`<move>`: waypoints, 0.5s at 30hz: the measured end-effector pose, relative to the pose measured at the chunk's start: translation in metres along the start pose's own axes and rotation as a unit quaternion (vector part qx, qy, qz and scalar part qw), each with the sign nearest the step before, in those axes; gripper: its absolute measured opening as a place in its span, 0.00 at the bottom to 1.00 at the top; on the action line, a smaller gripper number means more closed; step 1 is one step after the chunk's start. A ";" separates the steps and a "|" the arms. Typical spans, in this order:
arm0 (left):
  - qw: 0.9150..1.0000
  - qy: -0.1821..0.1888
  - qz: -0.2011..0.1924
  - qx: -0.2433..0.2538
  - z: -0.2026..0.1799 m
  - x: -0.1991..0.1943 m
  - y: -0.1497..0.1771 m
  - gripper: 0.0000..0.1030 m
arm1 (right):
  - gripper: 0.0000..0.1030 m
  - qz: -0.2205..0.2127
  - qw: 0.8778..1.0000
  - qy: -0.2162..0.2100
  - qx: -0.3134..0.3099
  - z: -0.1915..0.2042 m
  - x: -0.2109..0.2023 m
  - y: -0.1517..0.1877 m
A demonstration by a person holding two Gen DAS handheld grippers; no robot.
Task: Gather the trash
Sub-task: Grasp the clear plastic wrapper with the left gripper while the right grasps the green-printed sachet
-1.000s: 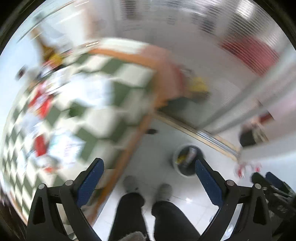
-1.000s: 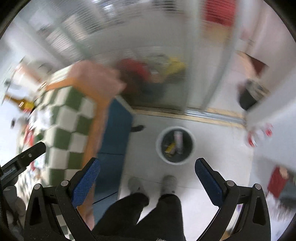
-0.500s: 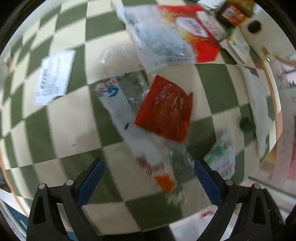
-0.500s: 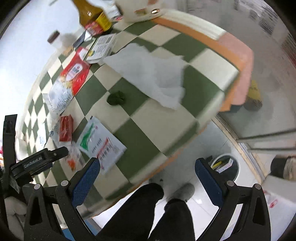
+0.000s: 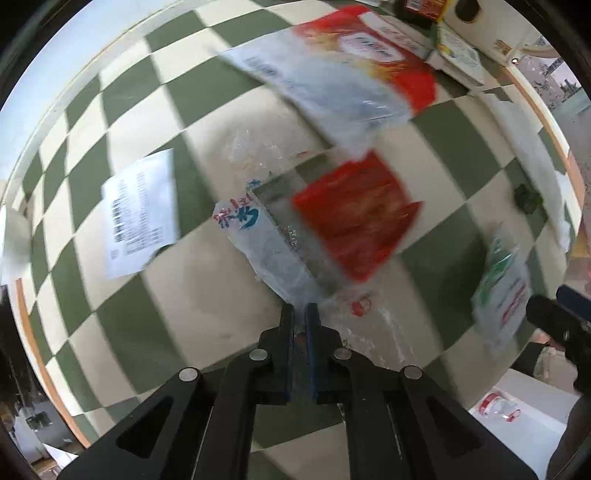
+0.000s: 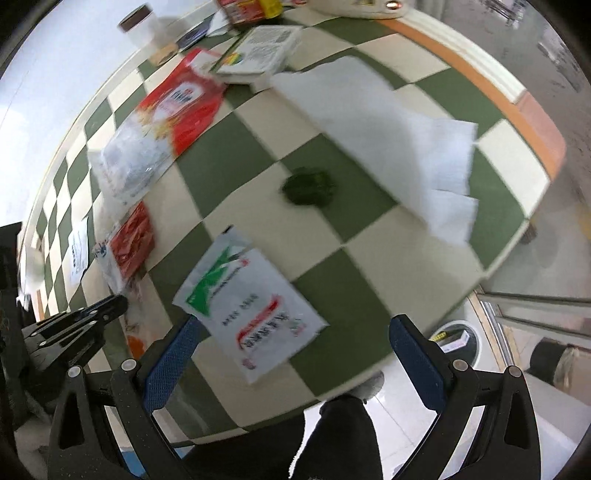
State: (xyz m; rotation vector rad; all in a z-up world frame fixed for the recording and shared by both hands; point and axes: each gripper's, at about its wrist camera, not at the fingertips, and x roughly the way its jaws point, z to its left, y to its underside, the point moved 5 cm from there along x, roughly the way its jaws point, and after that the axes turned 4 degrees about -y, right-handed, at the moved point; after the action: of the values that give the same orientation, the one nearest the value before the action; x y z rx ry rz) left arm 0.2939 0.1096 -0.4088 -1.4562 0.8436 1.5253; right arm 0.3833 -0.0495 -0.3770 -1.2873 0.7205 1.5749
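Note:
My left gripper (image 5: 300, 308) is shut on the near edge of a clear plastic wrapper with blue lettering (image 5: 258, 236) lying on the green-and-cream checked table (image 5: 147, 325). A small red packet (image 5: 354, 218) lies on that wrapper. My right gripper (image 6: 295, 332) is open above a white packet with a green and red print (image 6: 247, 302). The left gripper also shows in the right wrist view (image 6: 107, 306), by the wrapper (image 6: 107, 266). A white bin (image 6: 458, 339) stands on the floor below the table edge.
On the table lie a large red-and-clear bag (image 6: 162, 122), a white paper sheet (image 6: 388, 136), a dark green crumpled scrap (image 6: 308, 186), a printed label (image 5: 138, 212), a box (image 6: 258, 53) and a jar (image 6: 140, 27). My legs (image 6: 340, 439) are by the table's edge.
Both grippers swung from the floor and bin up over the table. The left gripper went from open to shut on the clear wrapper. The right gripper came closer to the white packet.

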 end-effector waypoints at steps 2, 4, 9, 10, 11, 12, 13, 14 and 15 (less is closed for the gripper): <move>1.000 -0.007 0.001 -0.008 0.014 0.002 0.003 0.03 | 1.00 0.005 1.000 0.003 -0.009 0.009 0.010 0.001; 1.000 -0.007 0.002 -0.018 0.028 0.004 0.006 0.03 | 0.95 0.011 1.000 0.004 -0.016 0.016 0.019 0.004; 0.999 0.002 0.002 -0.037 0.047 0.007 0.010 0.02 | 0.63 -0.011 0.994 0.079 -0.071 0.030 0.024 0.009; 0.999 0.002 0.000 -0.037 0.048 0.006 0.010 0.01 | 0.43 -0.021 0.993 0.088 -0.075 0.032 0.022 0.010; 0.999 -0.001 -0.006 -0.036 0.050 0.003 0.009 0.01 | 0.31 -0.031 0.993 0.084 -0.077 0.033 0.019 0.009; 0.999 -0.005 -0.013 -0.032 0.053 -0.001 0.013 0.01 | 0.19 -0.031 0.995 0.067 -0.069 0.033 0.017 0.010; 0.999 -0.008 -0.021 -0.030 0.052 -0.007 0.025 0.01 | 0.13 -0.033 0.996 0.058 -0.062 0.032 0.015 0.010; 0.999 -0.010 -0.030 -0.026 0.051 -0.015 0.029 0.01 | 0.13 -0.040 0.996 0.052 -0.058 0.032 0.013 0.010; 0.999 -0.015 -0.042 -0.021 0.050 -0.023 0.026 0.01 | 0.10 -0.048 0.996 0.045 -0.053 0.032 0.008 0.011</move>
State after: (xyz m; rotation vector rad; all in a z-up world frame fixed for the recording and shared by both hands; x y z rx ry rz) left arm 0.2480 0.1410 -0.3829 -1.4772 0.7275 1.5060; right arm 0.3606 -0.0234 -0.3775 -1.4569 0.6270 1.5023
